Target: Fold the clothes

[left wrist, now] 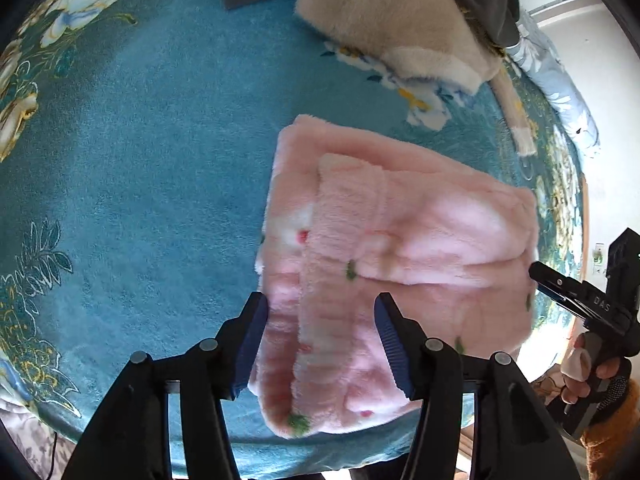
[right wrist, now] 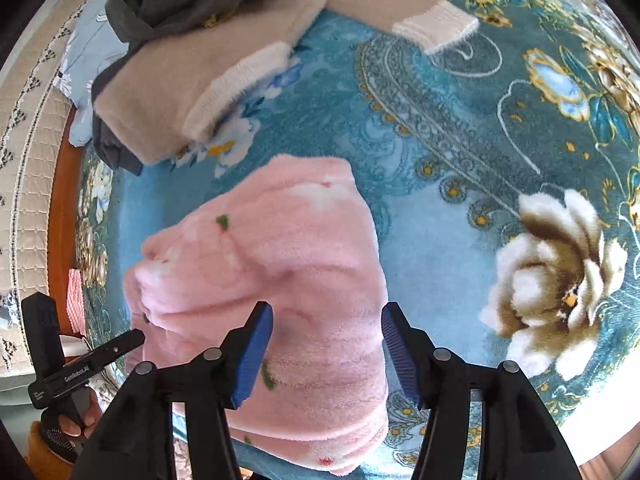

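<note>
Both your grippers, left gripper (left wrist: 320, 344) and right gripper (right wrist: 326, 350), hang spread over the folded pink fleece garment (left wrist: 400, 248), gripping nothing. It lies at the blanket's (left wrist: 140, 160) near edge. Press seams flat, square corners. Beyond: unfolded beige sweater (right wrist: 224, 68).

Pink fleece garment (left wrist: 384, 248) with small green and red motifs, lay folded into a thick rectangle, flat on the blanket, at five o'clock.
</note>
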Tool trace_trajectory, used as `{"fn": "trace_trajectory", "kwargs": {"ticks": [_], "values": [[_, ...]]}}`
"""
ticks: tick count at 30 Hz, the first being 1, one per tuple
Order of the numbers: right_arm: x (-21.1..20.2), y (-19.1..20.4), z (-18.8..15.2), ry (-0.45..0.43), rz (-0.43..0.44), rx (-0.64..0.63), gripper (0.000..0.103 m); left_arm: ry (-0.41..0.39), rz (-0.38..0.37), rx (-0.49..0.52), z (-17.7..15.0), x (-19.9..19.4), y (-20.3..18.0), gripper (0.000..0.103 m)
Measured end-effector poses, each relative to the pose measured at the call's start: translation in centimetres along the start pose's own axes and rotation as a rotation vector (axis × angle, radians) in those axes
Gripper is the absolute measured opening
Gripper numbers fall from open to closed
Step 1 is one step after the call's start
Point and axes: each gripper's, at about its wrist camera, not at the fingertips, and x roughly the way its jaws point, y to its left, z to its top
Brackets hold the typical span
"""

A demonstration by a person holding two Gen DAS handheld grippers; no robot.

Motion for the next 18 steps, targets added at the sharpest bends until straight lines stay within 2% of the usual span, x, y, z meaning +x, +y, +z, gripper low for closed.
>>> {"fn": "trace_trajectory", "kwargs": {"ticks": [1,3,9,11,15,18], "values": [[0.3,-0.1,-0.2,0.009,0.002,-0.005,0.060,-0.002,0.008,-0.007,0.1,0.4,0.5,0.058],[0.8,-0.6,-0.2,0.013,0.007,0.007,0.062,0.002,-0.028,-0.033,0.4,1.2,1.5,0.066],[2.2,-2.4,-0.2,0.038,0.067,0.062,0.066,0.078,-0.318,-0.164,0.6,4.5,5.6,0.070],[2.7,-2.8,-0.1,0.049,0.094,0.070,0.067,0.098,-0.387,-0.197,0.6,5.3,6.6,0.070],[3.8,-3.8,0.1,0.066,0.149,0.116,0.070,0.095,-0.444,-0.194,0.6,6.0,7.0,0.070],[4.4,-4.3,0.1,0.075,0.179,0.155,0.071,0.084,-0.451,-0.210,0.5,6.5,6.9,0.070]]}}
